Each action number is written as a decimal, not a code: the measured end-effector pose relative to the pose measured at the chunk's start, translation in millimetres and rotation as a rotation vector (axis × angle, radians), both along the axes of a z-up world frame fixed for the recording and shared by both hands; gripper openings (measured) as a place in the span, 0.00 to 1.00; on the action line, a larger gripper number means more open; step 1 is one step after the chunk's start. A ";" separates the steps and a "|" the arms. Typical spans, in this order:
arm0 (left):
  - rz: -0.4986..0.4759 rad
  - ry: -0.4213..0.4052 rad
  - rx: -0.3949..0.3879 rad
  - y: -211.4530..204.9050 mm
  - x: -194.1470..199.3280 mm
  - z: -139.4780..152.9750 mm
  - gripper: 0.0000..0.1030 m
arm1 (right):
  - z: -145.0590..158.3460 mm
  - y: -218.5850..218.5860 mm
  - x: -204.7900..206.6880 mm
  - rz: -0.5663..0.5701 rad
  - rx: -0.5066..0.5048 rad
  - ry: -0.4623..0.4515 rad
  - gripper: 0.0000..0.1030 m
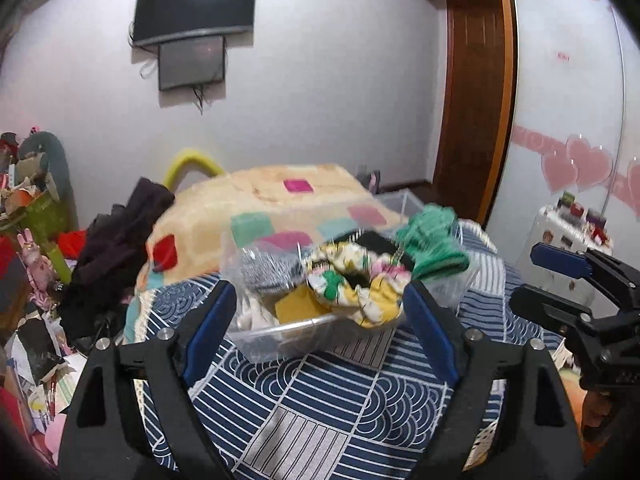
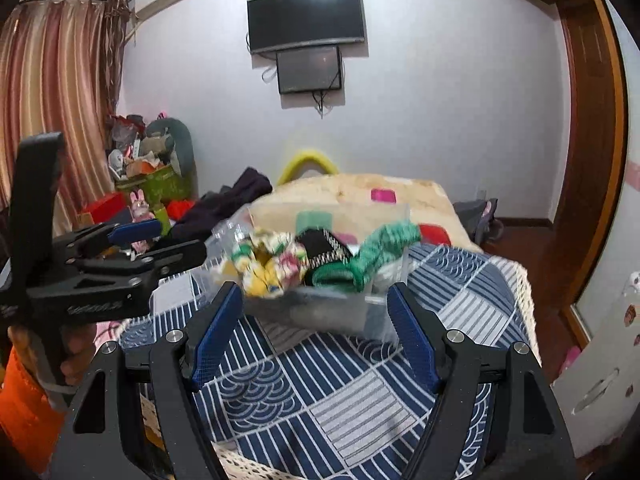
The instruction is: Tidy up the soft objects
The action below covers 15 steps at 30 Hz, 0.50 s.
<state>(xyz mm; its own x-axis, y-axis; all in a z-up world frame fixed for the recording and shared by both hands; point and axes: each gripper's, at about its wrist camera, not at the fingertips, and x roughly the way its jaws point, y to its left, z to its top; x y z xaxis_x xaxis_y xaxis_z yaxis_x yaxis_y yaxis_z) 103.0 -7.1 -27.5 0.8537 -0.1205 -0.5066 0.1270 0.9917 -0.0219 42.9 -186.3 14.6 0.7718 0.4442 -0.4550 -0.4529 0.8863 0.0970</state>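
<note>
A clear plastic bin (image 1: 280,334) sits on the blue patterned bed cover (image 1: 320,392), filled with soft items: a floral yellow scrunchie (image 1: 360,284), a green knit piece (image 1: 434,240), a black item (image 1: 380,242), a grey knit piece (image 1: 268,274) and a mustard square (image 1: 298,304). The bin also shows in the right wrist view (image 2: 344,312), with the scrunchie (image 2: 268,266) and the green piece (image 2: 372,252). My left gripper (image 1: 320,312) is open and empty just before the bin. My right gripper (image 2: 314,312) is open and empty, also before the bin.
A folded cream blanket with coloured squares (image 1: 280,204) lies behind the bin. Dark clothes (image 1: 116,248) are piled to its left. A cluttered green basket (image 2: 156,184) stands by the curtain. A TV (image 2: 306,18) hangs on the far wall; a wooden door frame (image 2: 592,160) is at right.
</note>
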 end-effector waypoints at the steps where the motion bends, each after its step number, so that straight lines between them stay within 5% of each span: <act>1: 0.005 -0.017 -0.004 0.9 -4.6 4.2 0.87 | 5.0 0.4 -2.7 0.000 0.003 -0.015 0.70; 4: 0.024 -0.075 -0.020 3.4 -19.6 19.3 0.88 | 17.0 2.0 -7.8 0.000 0.010 -0.058 0.71; 15: 0.073 -0.236 -0.066 7.6 -66.5 49.5 0.99 | 46.0 6.4 -31.3 -0.048 0.032 -0.231 1.00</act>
